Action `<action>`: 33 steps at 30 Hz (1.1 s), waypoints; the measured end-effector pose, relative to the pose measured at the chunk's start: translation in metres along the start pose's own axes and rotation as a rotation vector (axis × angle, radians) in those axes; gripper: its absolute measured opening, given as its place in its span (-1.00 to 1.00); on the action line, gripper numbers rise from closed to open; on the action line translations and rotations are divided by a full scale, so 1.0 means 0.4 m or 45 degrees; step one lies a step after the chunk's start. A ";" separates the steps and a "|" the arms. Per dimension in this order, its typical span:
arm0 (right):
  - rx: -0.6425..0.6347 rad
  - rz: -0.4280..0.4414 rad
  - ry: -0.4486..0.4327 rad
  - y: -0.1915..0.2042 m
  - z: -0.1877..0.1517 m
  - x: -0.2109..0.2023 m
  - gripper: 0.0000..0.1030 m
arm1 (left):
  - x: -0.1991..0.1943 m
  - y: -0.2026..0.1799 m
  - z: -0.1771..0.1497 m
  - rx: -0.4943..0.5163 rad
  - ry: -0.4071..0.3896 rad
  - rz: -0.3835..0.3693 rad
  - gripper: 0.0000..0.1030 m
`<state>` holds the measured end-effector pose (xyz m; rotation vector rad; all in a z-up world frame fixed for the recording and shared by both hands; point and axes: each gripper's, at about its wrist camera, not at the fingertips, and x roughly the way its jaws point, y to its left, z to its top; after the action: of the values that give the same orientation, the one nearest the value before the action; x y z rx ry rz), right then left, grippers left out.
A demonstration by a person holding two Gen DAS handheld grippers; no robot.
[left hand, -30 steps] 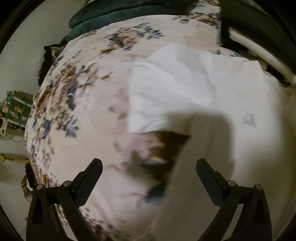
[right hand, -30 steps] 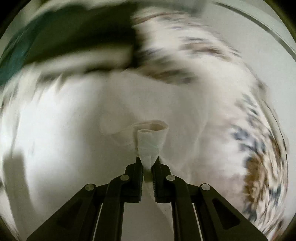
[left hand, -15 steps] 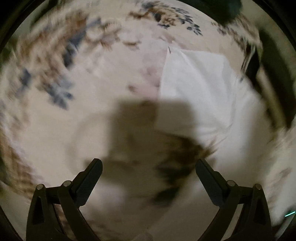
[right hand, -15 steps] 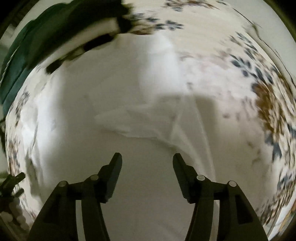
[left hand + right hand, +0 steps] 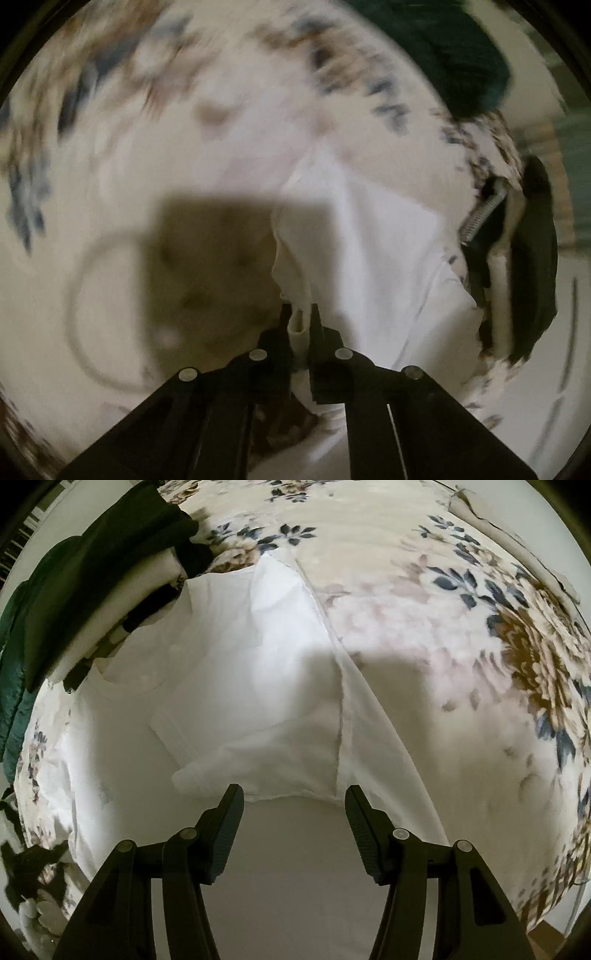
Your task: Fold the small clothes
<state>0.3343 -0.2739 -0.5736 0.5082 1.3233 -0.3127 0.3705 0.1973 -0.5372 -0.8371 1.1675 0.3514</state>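
Left gripper point(image 5: 300, 325) pinched on an edge of the white shirt point(image 5: 236, 672) lying on the floral bed point(image 5: 461, 635), right gripper point(image 5: 293, 805) wide and empty above it; soft, light, probably best taken at hems

Both wrist views close above white garment point(image 5: 258, 672)

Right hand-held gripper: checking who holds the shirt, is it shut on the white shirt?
No, the right hand-held gripper is open, its fingers apart over the shirt.

smooth white cloth shirt point(image 5: 258, 672) – soft floral blanket point(image 5: 480, 646)
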 end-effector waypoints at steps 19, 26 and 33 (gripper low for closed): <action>-0.014 -0.062 0.004 -0.112 -0.033 -0.074 0.15 | -0.028 -0.308 -0.406 1.019 0.037 0.124 0.53; -0.041 -0.017 0.028 -0.097 -0.037 -0.091 0.15 | 0.068 -0.258 -0.297 0.883 0.008 0.285 0.53; -0.074 -0.036 0.029 -0.087 -0.012 -0.106 0.15 | 0.161 -0.308 -0.364 1.093 0.002 0.434 0.53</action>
<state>0.3036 -0.3040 -0.5394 0.4462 1.3590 -0.2915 0.3775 -0.0015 -0.5682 0.1113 1.3035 0.0955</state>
